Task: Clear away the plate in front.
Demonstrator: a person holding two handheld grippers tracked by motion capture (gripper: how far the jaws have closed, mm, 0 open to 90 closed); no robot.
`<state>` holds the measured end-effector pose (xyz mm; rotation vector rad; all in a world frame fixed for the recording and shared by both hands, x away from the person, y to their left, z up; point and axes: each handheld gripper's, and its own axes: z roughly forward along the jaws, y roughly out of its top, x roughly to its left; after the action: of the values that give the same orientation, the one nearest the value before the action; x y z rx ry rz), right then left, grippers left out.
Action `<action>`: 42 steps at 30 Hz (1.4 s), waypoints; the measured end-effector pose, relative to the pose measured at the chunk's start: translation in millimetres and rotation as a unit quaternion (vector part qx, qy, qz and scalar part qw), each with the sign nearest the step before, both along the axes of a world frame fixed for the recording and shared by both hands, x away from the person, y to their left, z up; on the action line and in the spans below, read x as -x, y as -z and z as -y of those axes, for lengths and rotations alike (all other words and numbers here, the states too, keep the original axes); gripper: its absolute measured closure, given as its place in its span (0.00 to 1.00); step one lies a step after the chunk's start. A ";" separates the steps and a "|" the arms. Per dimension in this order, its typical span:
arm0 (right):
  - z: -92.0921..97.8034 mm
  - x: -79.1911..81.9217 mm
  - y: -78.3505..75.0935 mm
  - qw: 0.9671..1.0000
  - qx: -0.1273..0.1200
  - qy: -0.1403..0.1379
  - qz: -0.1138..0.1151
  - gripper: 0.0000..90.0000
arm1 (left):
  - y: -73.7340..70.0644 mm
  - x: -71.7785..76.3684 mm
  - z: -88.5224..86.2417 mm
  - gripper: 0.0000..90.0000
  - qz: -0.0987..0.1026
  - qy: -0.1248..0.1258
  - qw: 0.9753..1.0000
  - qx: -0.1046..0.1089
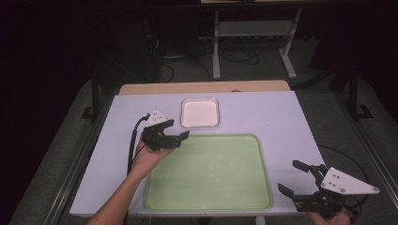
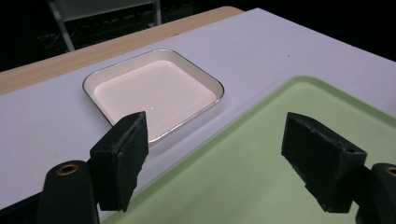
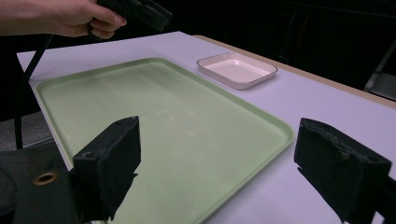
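Note:
A light green tray (image 1: 206,197) lies empty in the middle of the table, also seen in the right gripper view (image 3: 154,107). Behind it sits a small white square dish (image 1: 200,114), empty, which the left gripper view shows just beyond the tray's corner (image 2: 154,91). My left gripper (image 1: 177,129) hovers open over the tray's far left corner, pointing toward the dish, with nothing between its jaws (image 2: 217,154). My right gripper (image 1: 289,176) stands open at the table's front right, beside the tray's right edge, and holds nothing (image 3: 224,163).
The pale table top (image 1: 281,122) has a wooden strip (image 1: 202,87) along its far edge. Behind the table stand a metal frame (image 1: 253,42) and cables on the dark floor. A black cable (image 1: 131,145) trails from the left gripper.

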<state>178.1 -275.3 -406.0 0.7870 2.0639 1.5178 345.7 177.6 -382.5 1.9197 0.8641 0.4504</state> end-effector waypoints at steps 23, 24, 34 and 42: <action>4.1 -2.5 0.5 1.000 -0.002 0.005 -0.002 0.15 | -4.9 -65.3 14.2 0.27 -0.027 -0.030 0.999 -0.012; 4.1 -2.5 0.5 1.000 -0.002 0.005 -0.002 0.15 | -4.7 -68.9 14.5 0.27 -0.026 -0.033 0.999 -0.015; 5.3 -2.8 0.5 1.000 -0.001 0.006 -0.002 0.15 | 0.8 -102.4 17.6 0.27 -0.049 -0.066 0.996 -0.025; 3.3 -2.5 0.0 1.000 0.004 0.004 -0.001 0.15 | 9.1 -127.4 21.5 0.31 -0.076 -0.098 0.992 -0.034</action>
<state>180.5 -278.6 -406.0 0.7928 2.0644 1.5050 473.1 156.1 -391.5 1.9583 1.1560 0.4593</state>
